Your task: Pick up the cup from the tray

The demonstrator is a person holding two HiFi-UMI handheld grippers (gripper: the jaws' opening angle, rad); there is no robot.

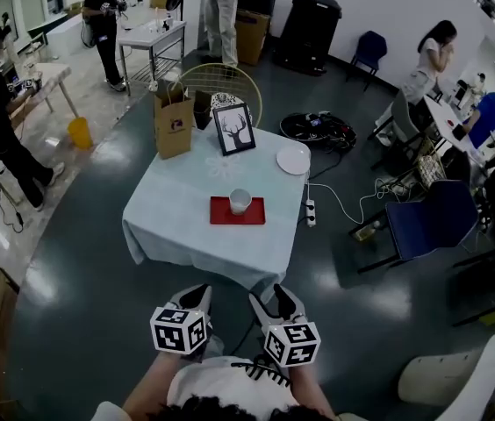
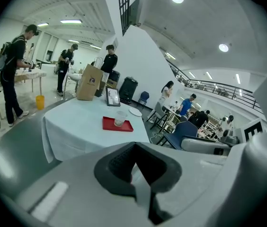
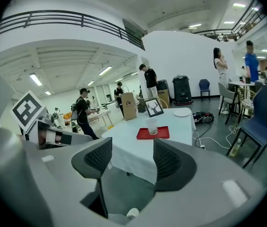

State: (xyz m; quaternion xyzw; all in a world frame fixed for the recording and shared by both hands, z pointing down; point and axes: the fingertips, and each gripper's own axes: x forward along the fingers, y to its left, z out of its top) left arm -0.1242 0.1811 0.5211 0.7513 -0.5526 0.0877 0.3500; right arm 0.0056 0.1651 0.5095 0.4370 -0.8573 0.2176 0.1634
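A translucent white cup (image 1: 240,201) stands upright on a red tray (image 1: 221,215) near the front middle of a table with a pale blue cloth (image 1: 168,222). Both grippers hover low, well short of the table's near edge. The left gripper (image 1: 198,298) has its jaws together with nothing between them. The right gripper (image 1: 274,302) is open and holds nothing. Along the left gripper (image 2: 135,146) the cup (image 2: 120,118) and the tray (image 2: 111,124) lie far ahead. Between the pads of the right gripper (image 3: 132,156), the cup (image 3: 152,126) on its tray (image 3: 143,135) shows straight ahead.
A brown paper bag (image 1: 174,123), a framed deer picture (image 1: 234,128) and a white plate (image 1: 293,160) sit at the table's far side. A power strip (image 1: 310,213) and cables lie on the floor to the right, near a blue chair (image 1: 427,222). Several people stand around the room.
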